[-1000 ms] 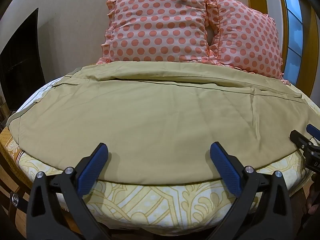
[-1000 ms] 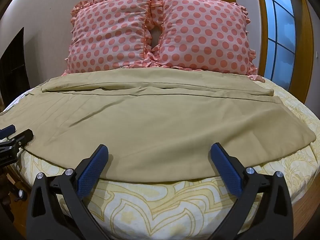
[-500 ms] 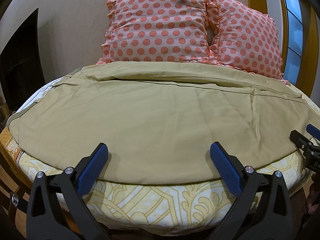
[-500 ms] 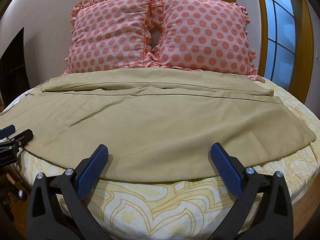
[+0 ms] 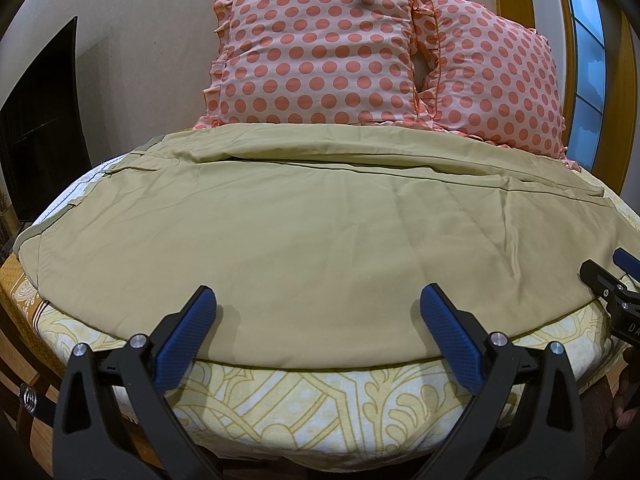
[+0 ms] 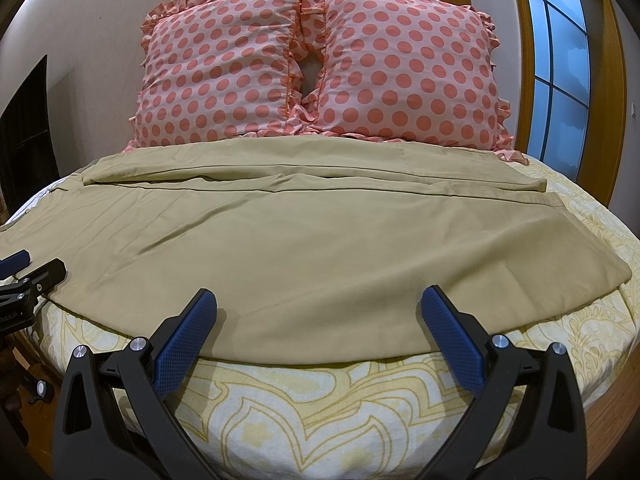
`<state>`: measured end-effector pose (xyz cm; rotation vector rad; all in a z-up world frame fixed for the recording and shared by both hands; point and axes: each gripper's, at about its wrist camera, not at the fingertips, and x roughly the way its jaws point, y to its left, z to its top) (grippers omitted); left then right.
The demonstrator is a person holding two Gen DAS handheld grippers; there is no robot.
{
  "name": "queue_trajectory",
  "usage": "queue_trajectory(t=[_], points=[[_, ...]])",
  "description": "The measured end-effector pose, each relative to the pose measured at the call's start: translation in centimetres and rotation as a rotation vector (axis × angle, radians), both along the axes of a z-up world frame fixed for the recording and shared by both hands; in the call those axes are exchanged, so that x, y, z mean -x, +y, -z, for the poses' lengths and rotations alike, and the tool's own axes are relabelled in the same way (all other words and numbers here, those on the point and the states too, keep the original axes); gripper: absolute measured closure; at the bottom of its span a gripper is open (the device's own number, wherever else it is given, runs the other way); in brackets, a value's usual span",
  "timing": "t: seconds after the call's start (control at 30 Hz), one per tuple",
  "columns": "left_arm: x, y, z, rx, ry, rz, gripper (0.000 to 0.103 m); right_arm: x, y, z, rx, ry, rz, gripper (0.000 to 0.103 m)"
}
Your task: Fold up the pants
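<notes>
Khaki pants (image 5: 312, 232) lie spread flat across the bed, waist to the left, leg hems to the right; they also show in the right wrist view (image 6: 304, 248). One leg lies behind the other, near the pillows. My left gripper (image 5: 318, 320) is open and empty, just above the near edge of the pants. My right gripper (image 6: 320, 320) is open and empty, also at the near edge, further right. Each gripper shows at the edge of the other's view: the right one (image 5: 612, 280), the left one (image 6: 28, 276).
The bed has a yellow patterned sheet (image 5: 320, 408) (image 6: 340, 412). Two pink polka-dot pillows (image 5: 320, 52) (image 6: 408, 68) lean on the wall behind the pants. A window with a wooden frame (image 6: 560, 60) is at the right. A dark panel (image 5: 36, 128) stands left.
</notes>
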<state>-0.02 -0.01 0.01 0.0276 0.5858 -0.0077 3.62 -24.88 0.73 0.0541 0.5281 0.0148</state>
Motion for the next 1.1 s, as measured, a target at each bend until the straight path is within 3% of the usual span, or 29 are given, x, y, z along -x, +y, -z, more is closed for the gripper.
queue_trajectory(t=[1.1], points=[[0.01, 0.0, -0.01, 0.0, -0.003, 0.0, 0.002, -0.17, 0.45, 0.19, 0.002, 0.024, 0.046, 0.001]])
